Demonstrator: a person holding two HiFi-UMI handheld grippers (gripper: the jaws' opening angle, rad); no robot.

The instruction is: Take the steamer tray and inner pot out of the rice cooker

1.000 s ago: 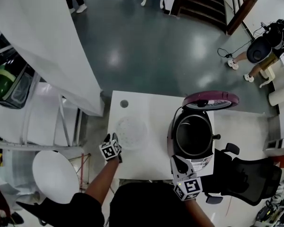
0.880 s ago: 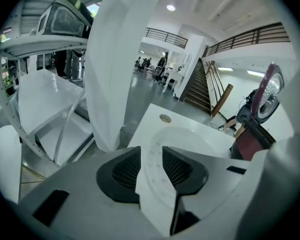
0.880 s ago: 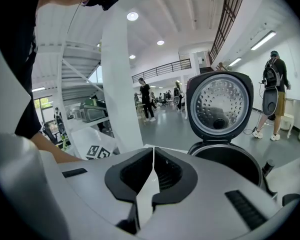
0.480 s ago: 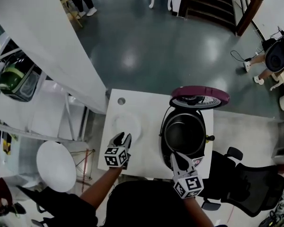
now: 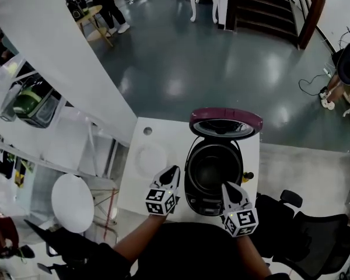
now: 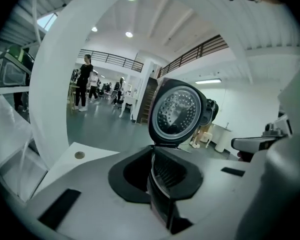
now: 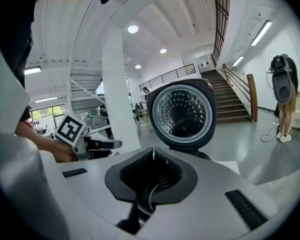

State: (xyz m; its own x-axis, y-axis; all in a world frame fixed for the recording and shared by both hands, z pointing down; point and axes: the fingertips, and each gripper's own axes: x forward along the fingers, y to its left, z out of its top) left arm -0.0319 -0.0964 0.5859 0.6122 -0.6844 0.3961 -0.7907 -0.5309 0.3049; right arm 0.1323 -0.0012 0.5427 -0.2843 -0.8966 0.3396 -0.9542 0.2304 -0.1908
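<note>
The rice cooker [image 5: 213,171] stands on the tabletop [image 5: 163,134]. It is just right of the fingers of the left gripper [image 5: 170,172], which have just been closing on nothing. The fingers of the right gripper [image 5: 229,188] are over its near rim. The inner pot [image 5: 212,167] sits inside it, and the lid [image 5: 226,122] stands raised beyond. The steamer tray [image 5: 151,158] lies on the tabletop, left of and beyond the left fingers.

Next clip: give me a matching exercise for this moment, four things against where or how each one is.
1. steamer tray
2. inner pot
3. lid
4. office chair

A. raised open
B. on the white table, left of the rice cooker
C. inside the rice cooker
D. on the floor, right of the table

Pairs: 1-B, 2-C, 3-A, 4-D
</note>
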